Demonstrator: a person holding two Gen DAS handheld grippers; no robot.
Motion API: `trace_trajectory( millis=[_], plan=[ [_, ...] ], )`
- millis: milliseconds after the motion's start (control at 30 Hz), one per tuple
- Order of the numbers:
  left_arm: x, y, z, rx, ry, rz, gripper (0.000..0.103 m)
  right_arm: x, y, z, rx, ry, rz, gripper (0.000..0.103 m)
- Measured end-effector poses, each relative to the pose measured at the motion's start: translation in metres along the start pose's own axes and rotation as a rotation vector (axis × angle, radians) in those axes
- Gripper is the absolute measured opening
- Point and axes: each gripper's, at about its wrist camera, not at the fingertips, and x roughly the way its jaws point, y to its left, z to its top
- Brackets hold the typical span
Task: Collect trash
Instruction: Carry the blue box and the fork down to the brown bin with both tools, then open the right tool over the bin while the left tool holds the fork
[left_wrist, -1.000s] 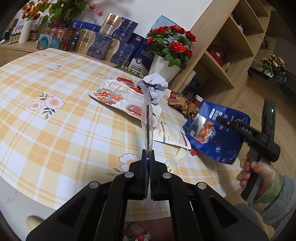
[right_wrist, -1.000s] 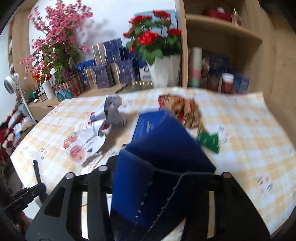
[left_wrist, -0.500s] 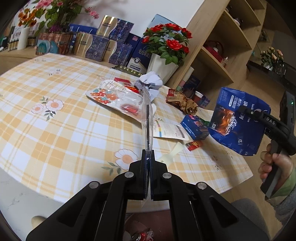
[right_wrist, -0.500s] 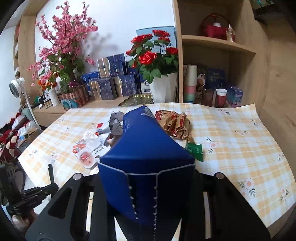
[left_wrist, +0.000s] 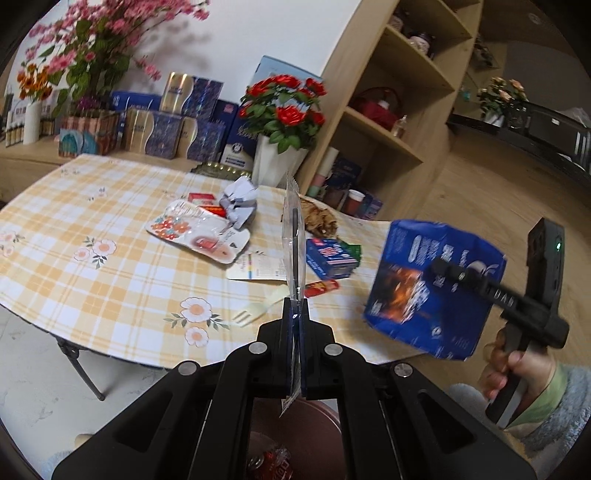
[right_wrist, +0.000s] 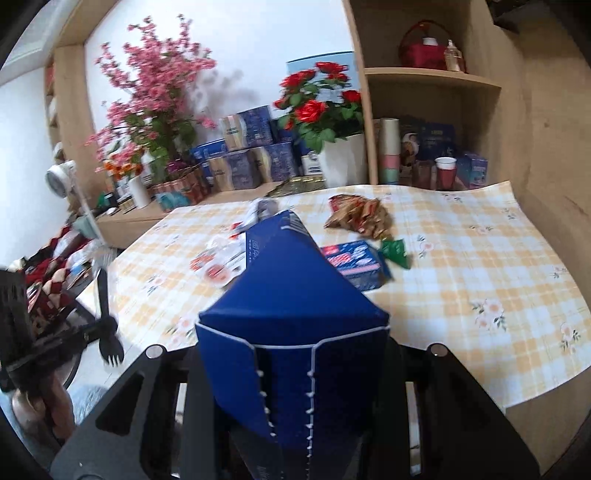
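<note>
Across the yellow-checked floral cloth on the counter (left_wrist: 92, 280) lie a torn flowered wrapper (left_wrist: 195, 236), crumpled grey paper (left_wrist: 238, 203), a small blue box (left_wrist: 330, 256), a brown crumpled wrapper (right_wrist: 358, 216) and a pale plastic fork (left_wrist: 255, 308). Wooden shelves (left_wrist: 399, 110) and potted red roses (left_wrist: 284, 110) stand behind. Left tool (left_wrist: 294, 321) is pressed together on a clear packet (left_wrist: 293, 236) holding a black fork; right tool (right_wrist: 291, 354) pinches a blue bag (right_wrist: 291, 295) just off the counter's edge.

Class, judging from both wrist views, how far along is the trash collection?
Done: some trash already lies in the brown bin. In hand: the left gripper pinches a clear packet holding a black fork; the right gripper grips a blue bag. Left: the small blue box, crumpled brown wrapper and flowered wrapper remain on the table.
</note>
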Motion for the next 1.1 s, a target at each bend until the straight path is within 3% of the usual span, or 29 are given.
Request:
trace_trajectory(
  millis=[300, 600, 900, 1100],
  plan=[
    [-0.041, -0.022, -0.021, 0.022, -0.004, 0.017, 0.003, -0.013, 0.020, -0.050, -0.002, 0.085, 0.130, 0.033],
    [-0.054, -0.022, -0.039, 0.008, 0.012, 0.048, 0.003, 0.012, 0.051, -0.117, -0.069, 0.273, 0.201, 0.033],
    [-0.047, -0.015, -0.049, -0.007, 0.032, 0.066, 0.003, 0.087, 0.056, -0.172, -0.122, 0.485, 0.129, 0.033],
    [-0.040, -0.009, -0.058, -0.006, 0.049, 0.082, 0.003, 0.103, 0.040, -0.201, -0.100, 0.570, 0.045, 0.034]
  ],
)
